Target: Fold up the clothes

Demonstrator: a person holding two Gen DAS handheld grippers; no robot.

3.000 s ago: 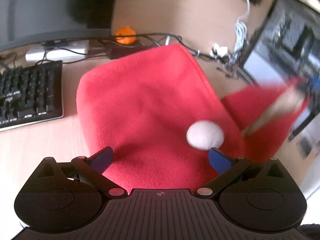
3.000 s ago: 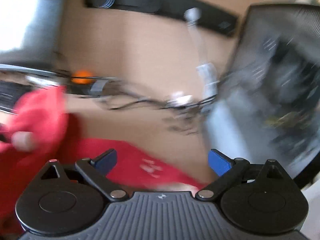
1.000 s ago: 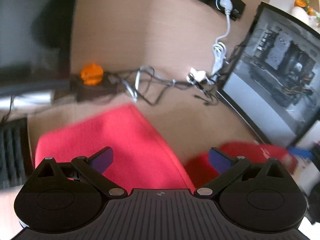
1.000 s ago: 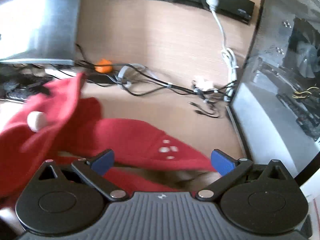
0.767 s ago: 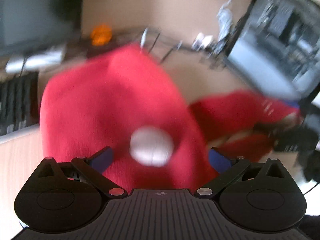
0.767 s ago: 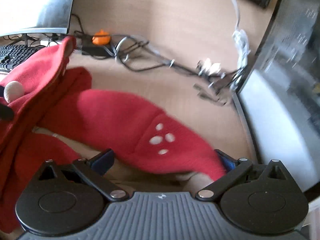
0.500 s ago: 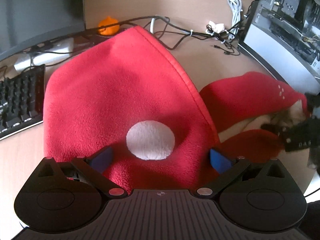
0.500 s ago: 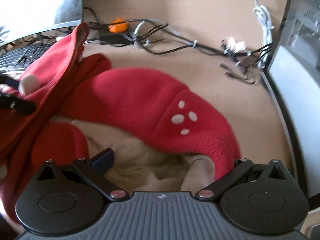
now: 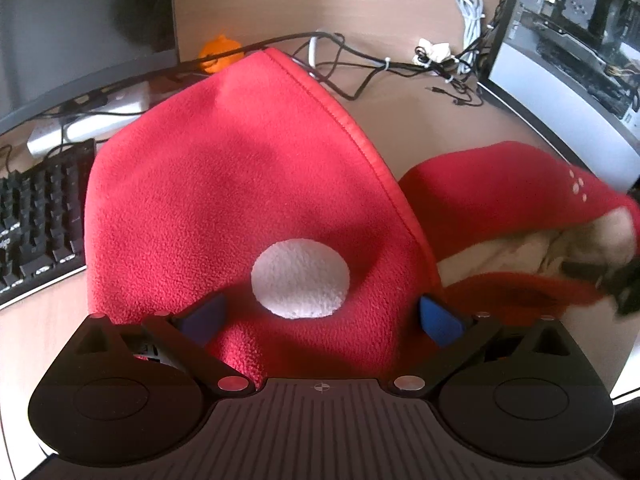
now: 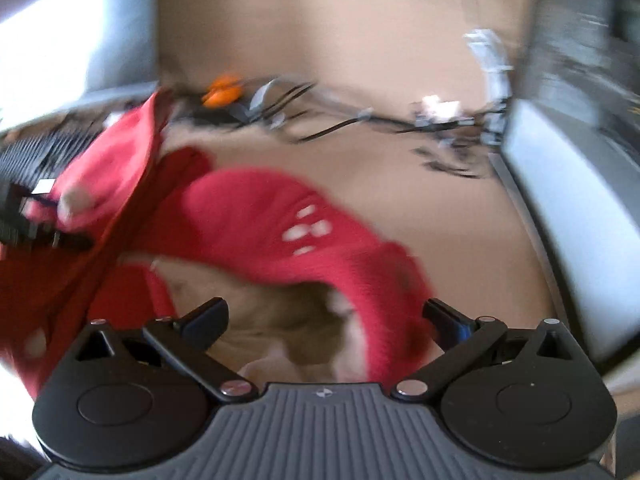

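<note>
A red fleece garment point(image 9: 224, 184) with a white round patch point(image 9: 300, 280) and a cream lining lies on the wooden desk. My left gripper point(image 9: 320, 316) is open, its blue fingertips either side of the fabric just below the white patch. In the right wrist view the same garment point(image 10: 256, 220) shows a red part with small white dots above the cream lining point(image 10: 288, 320). My right gripper point(image 10: 324, 316) is open over the lining, with red fabric against its right finger. This view is blurred.
A black keyboard point(image 9: 36, 216) lies at the left. A monitor point(image 9: 72, 20), an orange object point(image 9: 220, 50) and tangled cables point(image 9: 380, 64) line the back. A glass-sided computer case point(image 9: 572, 52) stands at the right, close to the garment.
Over the last second both grippers came down and closer onto the garment. The right wrist view has shifted and blurred in the last half second; the left view moved slightly closer.
</note>
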